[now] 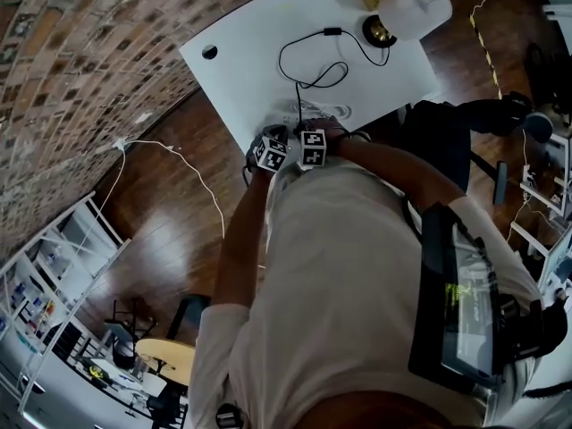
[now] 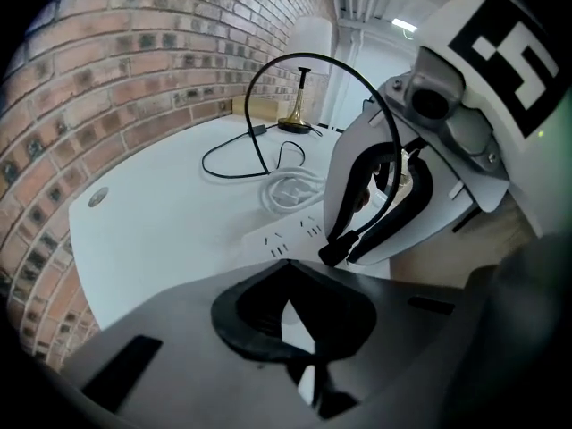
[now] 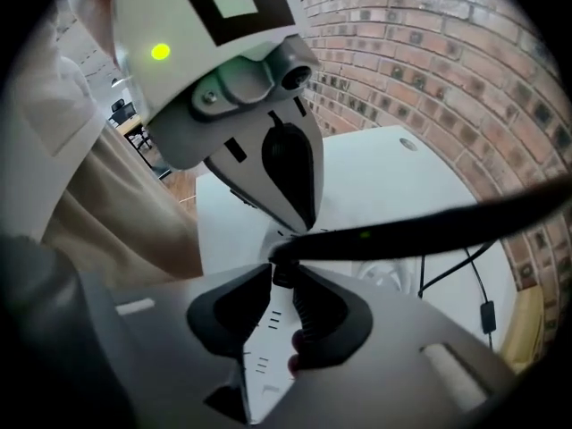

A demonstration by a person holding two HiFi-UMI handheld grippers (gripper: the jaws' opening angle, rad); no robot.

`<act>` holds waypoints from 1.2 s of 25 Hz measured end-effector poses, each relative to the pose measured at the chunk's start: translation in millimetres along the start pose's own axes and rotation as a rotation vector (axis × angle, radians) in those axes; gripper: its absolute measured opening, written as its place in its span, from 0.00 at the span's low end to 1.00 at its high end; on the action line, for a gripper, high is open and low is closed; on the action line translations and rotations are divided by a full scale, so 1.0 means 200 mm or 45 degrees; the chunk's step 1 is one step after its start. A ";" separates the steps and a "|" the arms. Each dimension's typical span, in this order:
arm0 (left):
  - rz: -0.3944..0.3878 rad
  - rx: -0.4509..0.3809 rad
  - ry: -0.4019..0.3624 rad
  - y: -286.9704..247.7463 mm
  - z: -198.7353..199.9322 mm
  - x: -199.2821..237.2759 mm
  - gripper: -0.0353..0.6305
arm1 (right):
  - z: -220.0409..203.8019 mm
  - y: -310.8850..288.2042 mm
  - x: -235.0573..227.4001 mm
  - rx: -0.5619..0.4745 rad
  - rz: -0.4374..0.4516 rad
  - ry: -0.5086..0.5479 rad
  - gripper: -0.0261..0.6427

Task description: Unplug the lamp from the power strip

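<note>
- The right gripper [image 3: 281, 280] points steeply down, its two ribbed pads closed on the narrow black plug [image 3: 282, 273], which stands on end between their tips.
- Below the plug, the white power strip [image 3: 259, 351] shows through the gap between the jaws, lying lengthwise with its rows of slots in view. Whether the prongs still sit in a socket cannot be made out.
- The black cord [image 3: 429, 226] leaves the plug sideways, arches up, then loops across the table [image 1: 250, 52] towards the lamp [image 1: 407, 12].
- The left gripper [image 2: 288, 289] is just beside it, jaws drawn together with only a thin sliver of white between the pads and nothing held. Its tip comes down at the power strip, close to the plug.
- A coil of white cable [image 2: 290, 189] lies on the table just beyond the strip.
- The lamp stands at the table's far corner, well apart from both grippers, with its brass base and pale shade against the brick wall [image 2: 134, 79].
</note>
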State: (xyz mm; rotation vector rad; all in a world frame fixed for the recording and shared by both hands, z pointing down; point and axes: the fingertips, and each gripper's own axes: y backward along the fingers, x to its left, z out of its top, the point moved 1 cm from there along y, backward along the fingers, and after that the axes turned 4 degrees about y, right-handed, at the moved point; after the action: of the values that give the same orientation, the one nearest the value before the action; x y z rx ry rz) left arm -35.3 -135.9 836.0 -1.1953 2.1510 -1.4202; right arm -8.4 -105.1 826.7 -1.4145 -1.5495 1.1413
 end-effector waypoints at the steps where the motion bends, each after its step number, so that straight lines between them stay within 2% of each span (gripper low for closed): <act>1: 0.013 -0.003 -0.012 0.00 0.00 0.00 0.06 | 0.00 0.00 0.00 -0.001 -0.003 -0.004 0.16; 5: 0.054 -0.022 0.001 0.01 0.02 0.00 0.06 | -0.01 -0.01 0.00 -0.015 -0.013 -0.025 0.14; 9: 0.071 0.010 -0.061 -0.01 0.01 0.01 0.06 | -0.04 0.02 0.00 -0.043 -0.029 -0.056 0.14; 15: 0.079 -0.090 -0.153 -0.01 -0.01 0.02 0.05 | -0.01 0.06 -0.01 -0.113 -0.067 -0.088 0.15; 18: 0.122 -0.085 -0.262 0.00 0.00 0.02 0.04 | 0.01 0.07 -0.04 -0.140 -0.094 -0.116 0.15; 20: 0.169 -0.046 -0.368 0.00 0.00 0.02 0.04 | 0.03 0.08 -0.04 -0.149 -0.096 -0.133 0.15; 22: 0.188 -0.008 -0.425 -0.01 0.00 0.01 0.06 | 0.05 0.09 -0.03 -0.158 -0.094 -0.125 0.14; 26: 0.151 -0.048 -0.388 0.00 -0.02 -0.03 0.04 | 0.07 0.10 -0.02 -0.138 -0.107 -0.078 0.10; 30: 0.138 -0.059 -0.379 0.00 -0.02 -0.04 0.03 | 0.06 0.10 -0.02 -0.113 -0.110 -0.062 0.10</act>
State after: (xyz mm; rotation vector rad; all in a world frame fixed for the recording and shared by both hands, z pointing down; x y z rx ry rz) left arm -32.7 -128.2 836.8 -1.2014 2.0169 -1.0772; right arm -12.9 -111.2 804.3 -1.3724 -1.6972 1.0746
